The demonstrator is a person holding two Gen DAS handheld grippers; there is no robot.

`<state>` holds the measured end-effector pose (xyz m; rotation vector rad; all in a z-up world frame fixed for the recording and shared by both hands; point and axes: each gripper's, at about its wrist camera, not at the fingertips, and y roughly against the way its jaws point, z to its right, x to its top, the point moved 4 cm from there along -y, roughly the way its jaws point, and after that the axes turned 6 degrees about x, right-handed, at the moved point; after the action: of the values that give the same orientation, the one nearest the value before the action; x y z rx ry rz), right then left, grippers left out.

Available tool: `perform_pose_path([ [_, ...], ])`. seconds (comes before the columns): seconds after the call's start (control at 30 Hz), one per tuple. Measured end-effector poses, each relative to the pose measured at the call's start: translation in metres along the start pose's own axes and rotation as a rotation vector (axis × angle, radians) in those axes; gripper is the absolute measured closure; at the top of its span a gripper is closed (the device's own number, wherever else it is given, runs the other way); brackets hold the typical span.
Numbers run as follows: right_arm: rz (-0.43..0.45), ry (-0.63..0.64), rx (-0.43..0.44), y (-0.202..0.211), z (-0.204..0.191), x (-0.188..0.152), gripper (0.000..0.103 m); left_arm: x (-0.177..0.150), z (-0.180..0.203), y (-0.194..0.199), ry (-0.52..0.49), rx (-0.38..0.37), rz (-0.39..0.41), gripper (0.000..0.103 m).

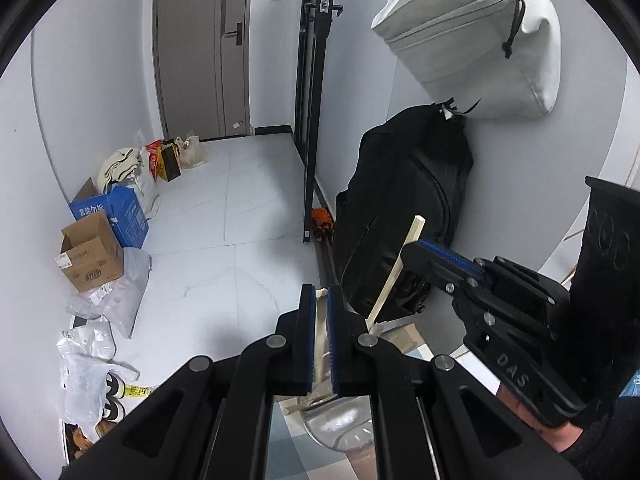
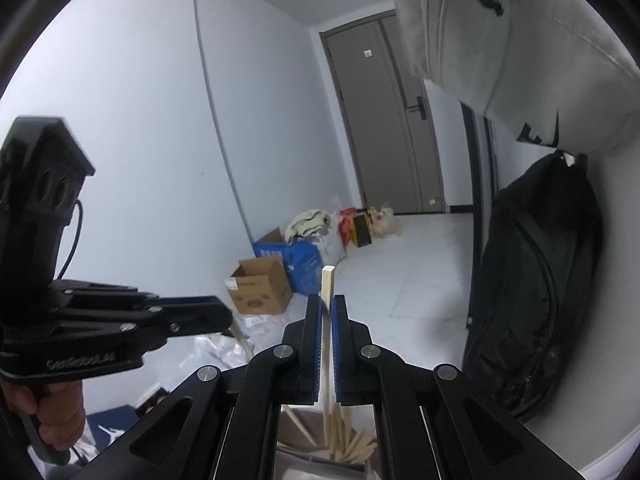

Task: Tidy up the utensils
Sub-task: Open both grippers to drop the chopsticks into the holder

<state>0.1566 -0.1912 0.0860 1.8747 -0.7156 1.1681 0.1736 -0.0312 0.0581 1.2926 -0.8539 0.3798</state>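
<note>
Both pairs of fingers were closed narrowly on pale wooden sticks. The left gripper [image 1: 321,300] pinched one stick [image 1: 319,332] between its blue pads, the stick running down toward a clear glass [image 1: 340,424] below. The right gripper [image 2: 327,308] clamped a second stick [image 2: 327,280] upright, its square end rising just above the fingertips. Below the right fingers, a bundle of similar sticks [image 2: 352,440] stood fanned in a container whose shape could not be made out.

Only the left view showed the right gripper from the side [image 1: 440,258], its stick [image 1: 400,264] slanting down across a black bag [image 1: 400,216] that leaned on the wall. Only the right view showed the left gripper from the side [image 2: 192,316], held in a hand [image 2: 56,412], and another stick [image 2: 242,336] below its tip.

Beyond lay a pale tiled floor [image 1: 240,208], with a grey door [image 1: 200,40] at the far end. A blue box [image 1: 116,208], a brown carton [image 1: 90,256] and plastic bags [image 1: 112,300] lined the left wall. A grey bag [image 1: 480,36] hung high on the right, above the black one. Between the clutter and the bags, the middle of the floor lay open.
</note>
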Motion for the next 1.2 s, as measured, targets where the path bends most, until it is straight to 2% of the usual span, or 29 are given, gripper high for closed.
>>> perform_pose_path([
  [0.27, -0.050, -0.011, 0.019, -0.015, 0.001, -0.021, 0.099, -0.002, 0.002, -0.004, 0.009, -0.043, -0.025, 0.101],
  [0.43, -0.080, -0.036, 0.035, -0.020, 0.007, -0.025, 0.099, -0.006, 0.004, -0.010, 0.006, -0.038, -0.043, 0.101],
  [0.8, -0.163, -0.099, 0.084, -0.021, 0.018, -0.047, 0.098, -0.022, 0.006, -0.032, 0.027, -0.091, -0.107, 0.100],
  [0.87, -0.159, -0.117, 0.095, -0.015, 0.021, -0.048, 0.098, -0.021, 0.003, -0.029, 0.046, -0.096, -0.101, 0.093],
  [0.93, -0.146, -0.135, 0.098, -0.008, 0.025, -0.046, 0.097, -0.019, 0.000, -0.024, 0.067, -0.082, -0.071, 0.078],
  [1.0, -0.143, -0.163, 0.108, -0.002, 0.028, -0.047, 0.094, -0.019, -0.003, -0.019, 0.092, -0.077, -0.046, 0.071],
  [1.13, -0.137, -0.181, 0.104, 0.012, 0.028, -0.051, 0.087, -0.024, -0.003, -0.014, 0.120, -0.060, -0.045, 0.068],
  [1.2, -0.120, -0.185, 0.101, 0.022, 0.026, -0.051, 0.081, -0.026, -0.002, -0.011, 0.118, -0.044, -0.045, 0.065],
])
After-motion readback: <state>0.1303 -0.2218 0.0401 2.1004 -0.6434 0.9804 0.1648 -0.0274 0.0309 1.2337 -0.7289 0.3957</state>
